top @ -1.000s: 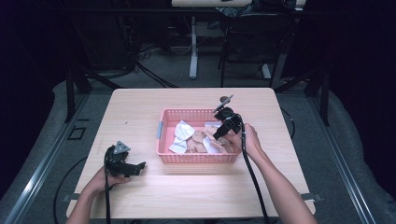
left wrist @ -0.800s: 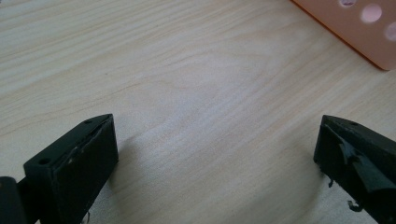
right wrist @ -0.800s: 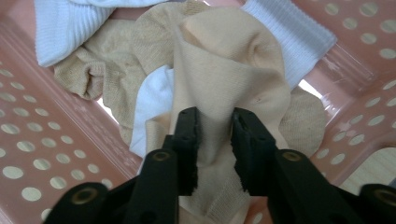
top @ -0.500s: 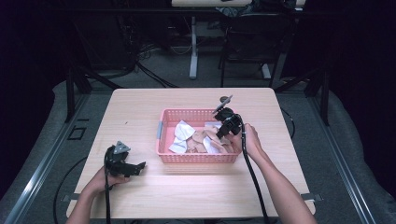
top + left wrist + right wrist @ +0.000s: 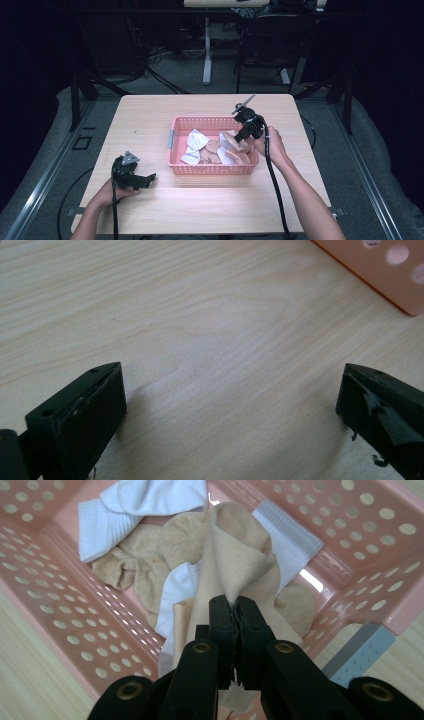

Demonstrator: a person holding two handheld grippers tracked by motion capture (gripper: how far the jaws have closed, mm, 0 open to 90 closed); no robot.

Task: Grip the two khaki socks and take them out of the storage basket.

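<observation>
A pink perforated basket (image 5: 212, 170) stands mid-table with a heap of socks inside. My right gripper (image 5: 239, 138) hangs over its right half, shut on a fold of a tan sock (image 5: 231, 145). In the right gripper view the jaws (image 5: 235, 604) pinch that tan sock (image 5: 235, 555), which is drawn up into a peak above the pile. My left gripper (image 5: 149, 179) lies on the wooden table (image 5: 150, 120) at the front left, held by a hand. Its jaws (image 5: 232, 390) stand wide open over bare wood with nothing between them.
White socks (image 5: 145, 500) and another tan sock (image 5: 135, 562) lie on the basket floor (image 5: 60, 605), and a white ribbed sock (image 5: 287, 535) lies to the right. A grey tab (image 5: 171, 140) sits on the basket's left end. Dark chairs and cables lie beyond the table's far edge.
The right gripper has risen a little over the basket, pulling the tan sock up with it. The left gripper and its hand have stayed where they were.
</observation>
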